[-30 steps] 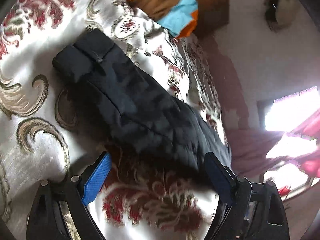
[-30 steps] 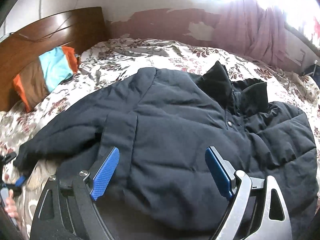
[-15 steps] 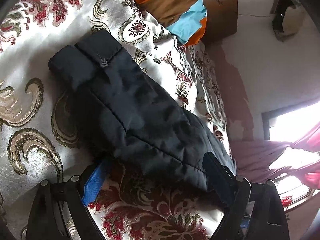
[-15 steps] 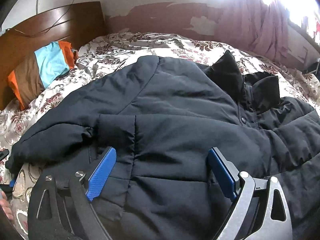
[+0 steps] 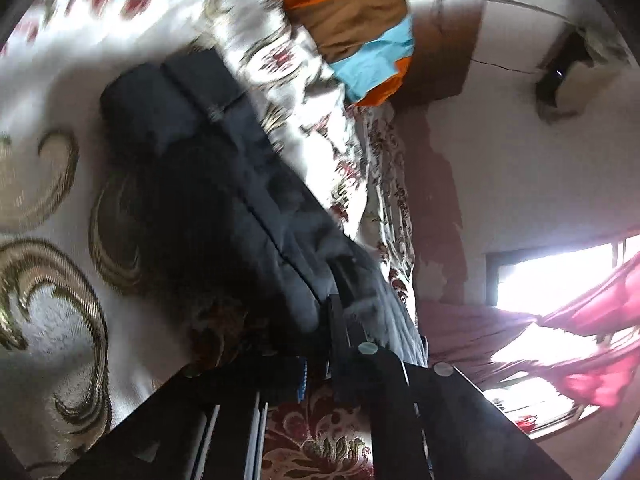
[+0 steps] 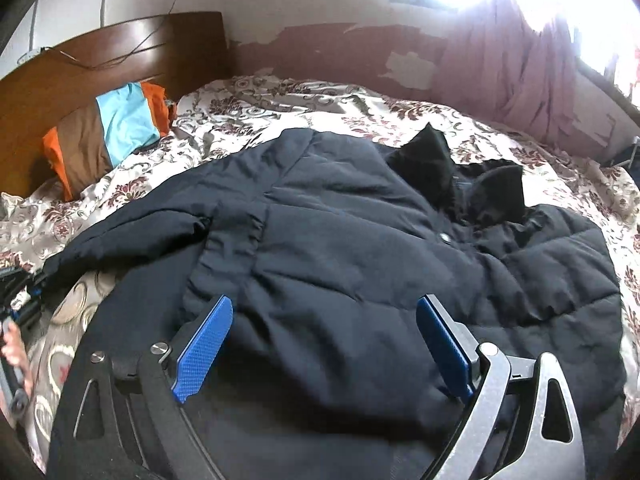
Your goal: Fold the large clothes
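Observation:
A large dark navy padded jacket (image 6: 360, 240) lies spread on the bed, collar toward the far side. Its left sleeve (image 5: 208, 168) stretches out over the bedspread. My left gripper (image 5: 334, 312) is shut on the near edge of that sleeve, with fabric pinched between the fingers. The right wrist view shows the same gripper (image 6: 24, 288) at the sleeve's end, held by a hand (image 6: 14, 348). My right gripper (image 6: 323, 304) hovers open over the jacket's lower front; nothing is between its blue pads (image 6: 204, 344).
A cream bedspread (image 6: 320, 108) with red and gold floral print covers the bed. An orange, brown and blue pillow (image 6: 108, 132) leans on the wooden headboard (image 6: 100, 56). A pink curtain (image 6: 520, 72) hangs by the bright window at the far right.
My left gripper's jaws have closed onto the sleeve edge, and its view has tilted and blurred. The right gripper stays open and has shifted slightly over the jacket.

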Action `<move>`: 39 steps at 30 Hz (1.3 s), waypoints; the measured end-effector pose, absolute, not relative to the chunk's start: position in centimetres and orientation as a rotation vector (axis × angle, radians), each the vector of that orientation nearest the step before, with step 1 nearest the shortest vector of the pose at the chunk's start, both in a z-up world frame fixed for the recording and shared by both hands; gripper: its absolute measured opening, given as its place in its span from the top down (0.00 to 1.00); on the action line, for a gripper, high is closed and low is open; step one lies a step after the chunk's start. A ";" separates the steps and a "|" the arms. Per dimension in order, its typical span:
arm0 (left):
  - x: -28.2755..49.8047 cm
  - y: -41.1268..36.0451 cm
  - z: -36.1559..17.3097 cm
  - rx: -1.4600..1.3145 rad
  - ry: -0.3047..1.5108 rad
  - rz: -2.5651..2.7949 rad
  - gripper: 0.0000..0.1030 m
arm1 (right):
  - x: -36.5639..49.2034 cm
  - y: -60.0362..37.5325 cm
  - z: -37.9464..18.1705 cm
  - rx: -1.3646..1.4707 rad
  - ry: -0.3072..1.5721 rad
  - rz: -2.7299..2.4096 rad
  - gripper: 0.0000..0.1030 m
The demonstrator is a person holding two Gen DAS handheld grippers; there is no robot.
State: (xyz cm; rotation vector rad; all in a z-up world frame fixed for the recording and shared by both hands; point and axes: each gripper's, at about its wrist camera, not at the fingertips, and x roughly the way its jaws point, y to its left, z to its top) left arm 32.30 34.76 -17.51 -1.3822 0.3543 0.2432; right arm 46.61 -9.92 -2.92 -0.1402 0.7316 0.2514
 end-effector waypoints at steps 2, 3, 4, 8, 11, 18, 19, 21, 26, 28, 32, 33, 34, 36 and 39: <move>32.4 34.6 -16.3 -1.311 0.346 0.256 0.94 | 46.2 -11.3 -2.9 -0.135 0.727 0.244 0.12; 32.5 34.5 -15.5 -1.265 0.337 0.252 0.94 | 46.0 -12.1 -2.9 -0.130 0.723 0.245 0.12; 32.6 34.4 -14.7 -1.214 0.324 0.243 0.95 | 45.9 -12.8 -3.1 -0.128 0.720 0.244 0.12; 33.4 32.8 -9.4 -0.944 0.308 0.211 0.95 | 45.9 -15.2 -3.7 -0.086 0.732 0.216 0.12; 34.7 31.6 -4.4 -0.775 0.312 0.192 0.95 | 45.6 -17.0 -4.1 -0.035 0.744 0.223 0.12; 39.6 22.7 6.9 -0.425 0.354 0.054 0.95 | 44.2 -22.2 -3.8 0.057 0.688 0.203 0.12; 40.3 21.2 7.7 -0.387 0.368 0.037 0.95 | 44.0 -23.3 -3.8 0.077 0.681 0.193 0.12; 42.4 16.9 9.5 -0.291 0.402 -0.014 0.95 | 43.8 -24.8 -3.8 0.110 0.672 0.177 0.12; 44.6 6.9 11.0 -0.134 0.471 -0.160 0.95 | 43.2 -29.7 -4.0 0.200 0.650 0.131 0.12; 45.0 3.2 10.4 -0.111 0.506 -0.247 0.95 | 43.0 -31.3 -4.2 0.230 0.645 0.116 0.12; 45.3 -2.7 8.2 -0.064 0.594 -0.411 0.95 | 42.5 -34.9 -5.0 0.297 0.637 0.081 0.12; 44.9 -3.9 7.4 -0.036 0.616 -0.445 0.95 | 42.3 -35.6 -5.2 0.317 0.636 0.077 0.12; 44.6 -5.5 6.4 0.009 0.647 -0.488 0.95 | 42.2 -36.3 -5.5 0.337 0.633 0.075 0.12; 44.1 -8.3 4.3 0.100 0.719 -0.548 0.95 | 42.0 -37.6 -6.2 0.379 0.630 0.071 0.12; 43.5 -11.1 1.1 0.188 0.823 -0.584 0.93 | 42.1 -38.7 -7.5 0.427 0.640 0.067 0.12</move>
